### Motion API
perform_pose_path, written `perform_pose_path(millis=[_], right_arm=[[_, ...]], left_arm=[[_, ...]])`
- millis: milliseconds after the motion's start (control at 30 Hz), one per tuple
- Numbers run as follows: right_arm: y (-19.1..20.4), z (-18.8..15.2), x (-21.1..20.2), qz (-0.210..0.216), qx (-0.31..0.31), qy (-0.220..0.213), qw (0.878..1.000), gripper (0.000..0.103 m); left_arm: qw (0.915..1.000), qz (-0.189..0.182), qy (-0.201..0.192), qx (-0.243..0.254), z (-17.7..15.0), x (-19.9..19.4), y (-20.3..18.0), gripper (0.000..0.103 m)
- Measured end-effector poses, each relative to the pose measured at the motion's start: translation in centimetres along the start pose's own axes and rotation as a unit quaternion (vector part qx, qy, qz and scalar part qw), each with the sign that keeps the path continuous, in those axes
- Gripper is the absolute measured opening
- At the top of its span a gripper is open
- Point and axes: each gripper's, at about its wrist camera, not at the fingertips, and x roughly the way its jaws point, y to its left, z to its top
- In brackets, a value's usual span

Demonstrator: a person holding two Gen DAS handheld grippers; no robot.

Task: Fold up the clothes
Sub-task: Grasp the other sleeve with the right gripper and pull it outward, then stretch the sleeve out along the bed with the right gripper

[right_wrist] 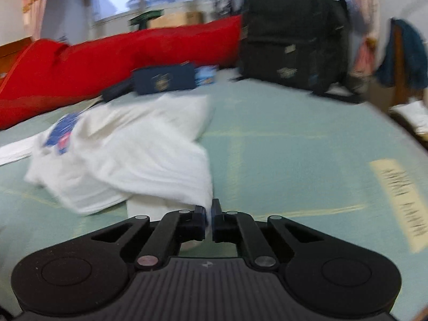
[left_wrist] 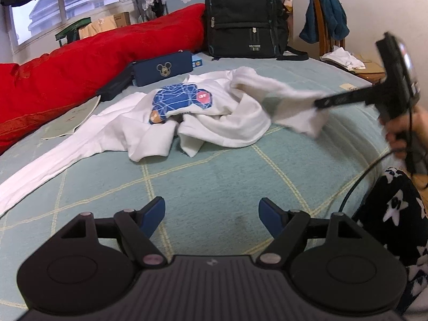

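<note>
The right gripper [right_wrist: 208, 210] is pinching an edge of the crumpled white printed sweatshirt [right_wrist: 139, 160]; the left gripper [left_wrist: 212, 214] is hanging wide open and empty, the garment lying ahead of it.

white sweatshirt [left_wrist: 219, 117] soft matt cotton-like cloth with a slightly shinier printed patch. bed cover [left_wrist: 214, 176] matt woven cloth. red bolster [left_wrist: 107, 53] faintly satiny fabric. backpack [left_wrist: 243, 16] matt nylon-like weave. my left gripper [left_wrist: 211, 214] matt black plastic, ribbed top, small metal pins.

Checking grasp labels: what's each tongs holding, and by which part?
Right tongs: shut on the white sweatshirt, pinching a fabric edge at its near corner. Left tongs: open, holding nothing.
</note>
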Motion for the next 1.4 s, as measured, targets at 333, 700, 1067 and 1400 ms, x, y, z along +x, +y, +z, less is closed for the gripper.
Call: perform_pose_path(millis=[333,700,1067,1400], right_arm=[[-2.5,2.1,-4.8,-0.098,-0.046,-0.062,0.992,0.008],[-0.1,-3.7,-4.6,0.012,-0.061,0.065,0.996,0.049],[-7.0,-1.2,-2.6,-0.004,0.076,0.021,0.997,0.067],[-6.0,-1.3,-0.9,0.011,0.017,0.029,0.999,0.015]], left_arm=[[0.9999,-0.016,0.0,0.007,-0.1,0.2,-0.9,0.078],[0.9998,-0.014,0.009,0.008,-0.2,0.5,-1.0,0.078],[0.9996,-0.015,0.015,0.018,-0.2,0.8,-2.3,0.078],[0.9994,0.006,0.027,0.022,1.1,1.7,-3.0,0.078]])
